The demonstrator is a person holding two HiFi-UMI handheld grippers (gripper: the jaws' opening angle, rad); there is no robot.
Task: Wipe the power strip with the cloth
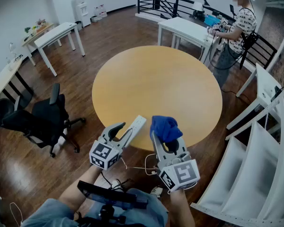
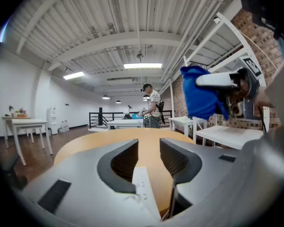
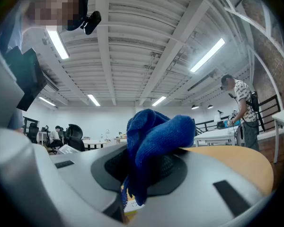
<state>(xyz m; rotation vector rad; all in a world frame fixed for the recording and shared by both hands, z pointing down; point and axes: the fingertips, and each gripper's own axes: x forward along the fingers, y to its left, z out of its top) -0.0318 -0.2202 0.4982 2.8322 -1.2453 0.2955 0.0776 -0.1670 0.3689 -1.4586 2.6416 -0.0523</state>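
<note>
The round wooden bench [image 1: 156,84] carries the white power strip [image 1: 136,125] at its near edge, lying lengthwise away from the person, with its thin white cord [image 1: 144,168] trailing off below the rim. The left gripper [image 1: 124,131] is positioned at the near end of the power strip. In the left gripper view its jaws stand apart with the power strip [image 2: 143,183] between them. The strip lies against one jaw, and bare bench shows between it and the other, so the pads do not appear to clamp it, though the low angle leaves this uncertain. The right gripper [image 1: 168,138] is just beside the left one, at the same bench edge. Its jaws are closed on the blue cloth [image 1: 164,126], which is bunched over the jaw tips and sits just beside the power strip, not on it. In the right gripper view the cloth [image 3: 156,131] fills the gap between the jaws and hangs down below them. Behind the bench, white tables stand along the walls, a black office chair [image 1: 47,117] stands to the left, and a person [image 1: 239,25] works at a far table.
</note>
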